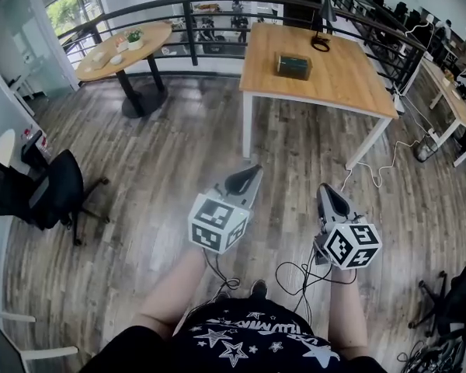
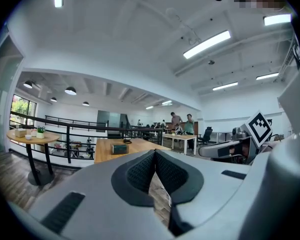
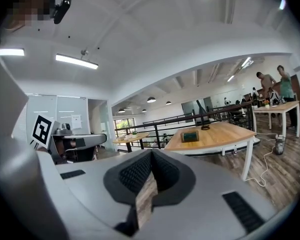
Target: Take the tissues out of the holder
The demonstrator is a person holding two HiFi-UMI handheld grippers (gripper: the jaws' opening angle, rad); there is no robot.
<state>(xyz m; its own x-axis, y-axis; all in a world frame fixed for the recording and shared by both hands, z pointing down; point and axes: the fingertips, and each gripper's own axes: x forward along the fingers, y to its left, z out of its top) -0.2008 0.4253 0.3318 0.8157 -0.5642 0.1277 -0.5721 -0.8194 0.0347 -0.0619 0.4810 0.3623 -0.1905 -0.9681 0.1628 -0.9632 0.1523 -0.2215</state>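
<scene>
The dark green, box-shaped tissue holder point(image 1: 293, 65) sits on the square light-wood table point(image 1: 346, 80), well ahead of both your grippers. Your left gripper point(image 1: 247, 179) and right gripper point(image 1: 332, 200) have their jaws pressed together, holding nothing.

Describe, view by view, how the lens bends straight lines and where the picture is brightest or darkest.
Head view: the railing bows in an arc and the floor planks curve, with even daylight and no hard shadows. Left gripper view: black corners ring the picture, and the ceiling strip light glares white. Right gripper view: the same dark ring, and the light tube is blown out.
</scene>
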